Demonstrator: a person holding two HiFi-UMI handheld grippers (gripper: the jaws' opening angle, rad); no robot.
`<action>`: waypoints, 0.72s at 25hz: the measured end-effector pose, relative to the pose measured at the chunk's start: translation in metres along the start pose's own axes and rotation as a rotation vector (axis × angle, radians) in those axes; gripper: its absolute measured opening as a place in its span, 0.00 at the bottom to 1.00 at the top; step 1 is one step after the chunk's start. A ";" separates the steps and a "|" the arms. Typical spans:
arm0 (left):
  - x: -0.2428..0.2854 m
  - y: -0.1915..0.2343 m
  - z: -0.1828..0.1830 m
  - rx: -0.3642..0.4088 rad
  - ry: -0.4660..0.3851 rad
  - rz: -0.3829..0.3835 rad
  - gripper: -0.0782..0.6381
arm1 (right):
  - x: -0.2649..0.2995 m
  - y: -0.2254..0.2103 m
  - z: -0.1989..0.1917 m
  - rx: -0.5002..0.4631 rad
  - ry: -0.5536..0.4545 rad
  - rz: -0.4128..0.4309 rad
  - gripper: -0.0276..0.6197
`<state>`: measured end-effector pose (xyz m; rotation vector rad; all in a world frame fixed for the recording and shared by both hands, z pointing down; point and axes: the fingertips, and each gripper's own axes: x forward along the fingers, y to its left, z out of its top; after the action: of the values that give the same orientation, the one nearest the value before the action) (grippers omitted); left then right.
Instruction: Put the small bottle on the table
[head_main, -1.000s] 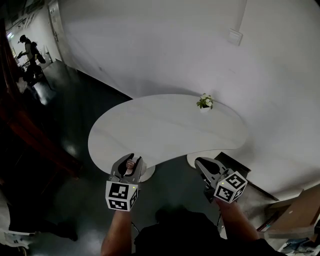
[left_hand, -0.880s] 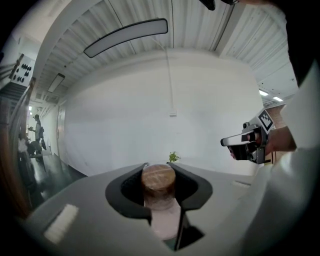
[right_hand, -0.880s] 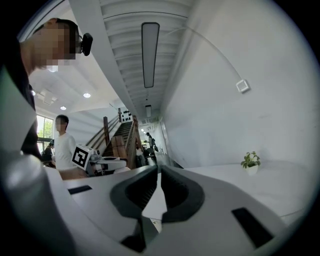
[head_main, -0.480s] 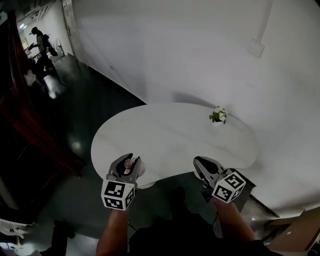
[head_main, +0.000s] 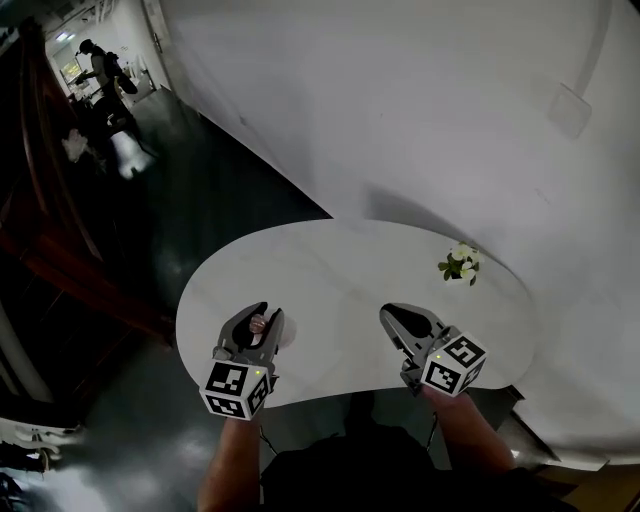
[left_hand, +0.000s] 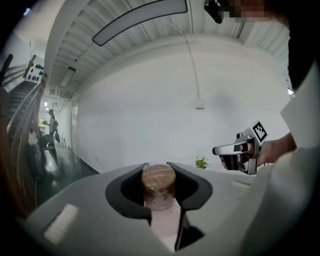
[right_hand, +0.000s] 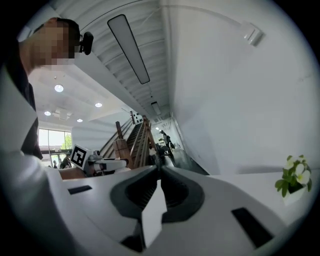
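The small bottle, pale with a brown round cap, stands upright between the jaws of my left gripper, which is shut on it. In the left gripper view the bottle fills the gap of that gripper, pads against its neck. It hangs over the near left part of the white curved table. My right gripper is shut with nothing in it, over the table's near edge. Its tips meet in the right gripper view.
A small potted plant stands at the table's far right. A white curved wall runs behind the table. Dark glossy floor lies to the left, with a wooden staircase and a person far down the hallway.
Both grippers have moved forward from over the floor to over the table's near edge, the left one still carrying the bottle. The table now sits closer in the view.
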<state>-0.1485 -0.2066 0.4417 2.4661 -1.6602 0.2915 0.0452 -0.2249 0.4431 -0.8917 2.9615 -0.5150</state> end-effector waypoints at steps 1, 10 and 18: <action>0.010 0.001 0.002 -0.008 0.002 0.009 0.27 | 0.006 -0.008 0.003 -0.001 0.002 0.018 0.06; 0.048 0.005 0.009 -0.017 0.011 0.026 0.27 | 0.041 -0.027 0.008 0.032 0.026 0.102 0.06; 0.052 0.011 0.002 0.002 0.005 -0.019 0.27 | 0.039 -0.019 0.002 0.009 0.065 0.035 0.06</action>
<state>-0.1390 -0.2581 0.4528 2.4794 -1.6338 0.2959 0.0227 -0.2612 0.4509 -0.8371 3.0240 -0.5659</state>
